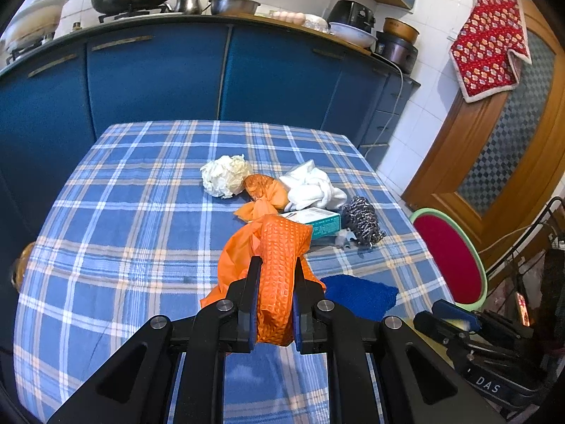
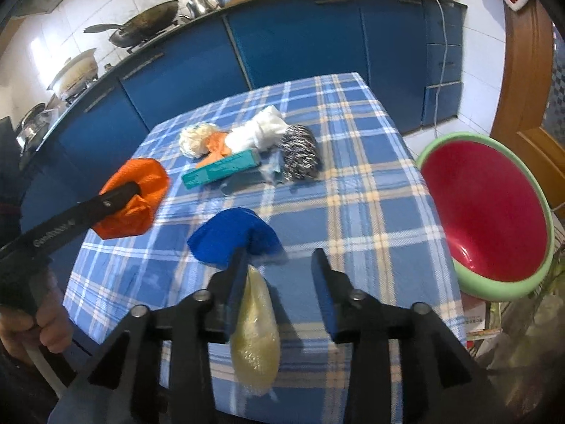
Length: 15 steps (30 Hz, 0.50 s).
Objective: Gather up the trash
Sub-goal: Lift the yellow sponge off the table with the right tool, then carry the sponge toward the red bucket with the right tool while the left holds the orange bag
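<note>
Several scraps left on the checked tablecloth. Left wrist view: left gripper pinched on an orange embossed bag, held above the cloth; beyond it a white crumpled wad, an orange wrapper, a white cloth, a teal carton and a steel scourer — none collected yet.

Right wrist view: right gripper spread, a yellowish plastic pouch clinging to its left finger, not pinched; blue cloth just ahead; red basin with green rim beside the table — possibly the bin. Most of the collecting still to do.
</note>
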### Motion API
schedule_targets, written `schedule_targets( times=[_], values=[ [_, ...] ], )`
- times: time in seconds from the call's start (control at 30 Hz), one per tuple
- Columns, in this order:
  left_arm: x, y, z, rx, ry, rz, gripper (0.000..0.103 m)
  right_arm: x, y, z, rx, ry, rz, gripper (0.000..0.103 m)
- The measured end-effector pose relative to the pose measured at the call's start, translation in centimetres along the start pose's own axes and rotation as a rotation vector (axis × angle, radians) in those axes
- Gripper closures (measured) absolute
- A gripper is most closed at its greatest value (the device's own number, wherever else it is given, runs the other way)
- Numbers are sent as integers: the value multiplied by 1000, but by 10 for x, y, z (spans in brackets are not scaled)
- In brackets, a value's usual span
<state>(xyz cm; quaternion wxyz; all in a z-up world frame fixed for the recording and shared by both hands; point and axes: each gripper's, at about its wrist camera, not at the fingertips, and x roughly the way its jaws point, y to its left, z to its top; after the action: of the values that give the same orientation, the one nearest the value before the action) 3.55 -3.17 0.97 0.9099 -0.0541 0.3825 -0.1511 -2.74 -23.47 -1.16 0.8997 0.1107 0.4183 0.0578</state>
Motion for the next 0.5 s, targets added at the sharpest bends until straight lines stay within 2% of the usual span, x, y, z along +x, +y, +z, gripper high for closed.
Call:
schedule_targets(
  times=[0.03, 0.1, 0.5],
  values=[
    [-1, 0, -1, 0, -1, -1, 89, 0, -1, -1, -2, 5, -1, 50],
    [-2, 0, -3, 1, -3, 0, 89, 2, -3, -4, -6, 20, 5, 45],
    [-6, -6, -9, 14, 1, -5, 89, 19, -12, -18, 20, 96, 24, 44]
  ],
)
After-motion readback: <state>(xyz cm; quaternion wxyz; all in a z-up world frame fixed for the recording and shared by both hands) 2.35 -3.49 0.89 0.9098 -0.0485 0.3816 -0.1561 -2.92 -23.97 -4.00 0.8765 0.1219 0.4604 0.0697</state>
